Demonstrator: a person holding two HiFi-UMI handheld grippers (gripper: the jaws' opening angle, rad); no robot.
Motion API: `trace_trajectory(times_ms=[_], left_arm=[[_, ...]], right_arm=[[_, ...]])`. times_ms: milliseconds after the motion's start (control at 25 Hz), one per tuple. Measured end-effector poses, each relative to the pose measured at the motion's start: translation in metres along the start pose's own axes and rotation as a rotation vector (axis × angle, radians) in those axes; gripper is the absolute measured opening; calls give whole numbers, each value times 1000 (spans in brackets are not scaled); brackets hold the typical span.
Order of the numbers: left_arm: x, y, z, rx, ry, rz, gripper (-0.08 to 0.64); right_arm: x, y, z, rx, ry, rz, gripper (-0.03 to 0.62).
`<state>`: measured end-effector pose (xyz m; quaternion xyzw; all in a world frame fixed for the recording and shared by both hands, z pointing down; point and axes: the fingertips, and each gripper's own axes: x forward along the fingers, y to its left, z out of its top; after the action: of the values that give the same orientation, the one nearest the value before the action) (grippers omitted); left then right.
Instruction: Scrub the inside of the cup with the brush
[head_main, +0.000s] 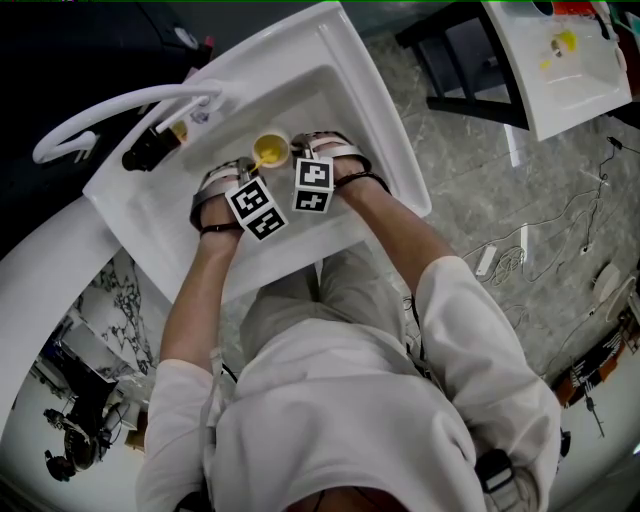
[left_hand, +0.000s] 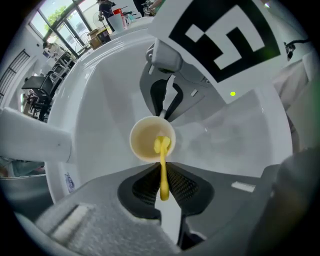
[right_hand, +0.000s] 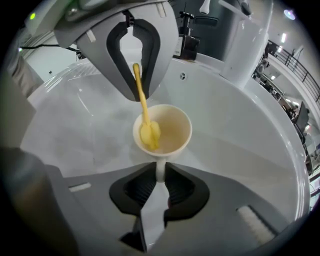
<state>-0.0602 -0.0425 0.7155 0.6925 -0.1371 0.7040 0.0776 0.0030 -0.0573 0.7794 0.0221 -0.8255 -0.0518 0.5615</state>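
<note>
While pale cream, cup (right_hand: 174, 131) (round-rimmed) with yellow brush (right_hand: 143, 107) inside

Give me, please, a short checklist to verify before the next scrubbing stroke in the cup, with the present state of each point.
1. Left claw closed on the brush: ok, its pads press on the yellow handle.
2. Right claw closed on the cup: ok, its pads press on the white handle below the bowl.
3. Brush head inside the cup: ok, it is below the rim, by the inner wall.
4. Cup held over the sink: ok, the white basin is under it.
5. Water or soap in the cup: cannot tell.
</note>
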Motion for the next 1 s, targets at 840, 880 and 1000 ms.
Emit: trace_trajectory(times_ms=[840, 880, 1000], left_arm=[[3, 37, 5, -101, -33, 14, 40], [4, 35, 2, -97, -28, 8, 40], [7, 26, -1, -79, -20, -17, 40]], right_arm=[[-1, 0, 2, 26, -28, 7, 51], [-2, -1, 3, 28, -31, 9, 51], [-3, -3, 4, 30, -35, 13, 51]])
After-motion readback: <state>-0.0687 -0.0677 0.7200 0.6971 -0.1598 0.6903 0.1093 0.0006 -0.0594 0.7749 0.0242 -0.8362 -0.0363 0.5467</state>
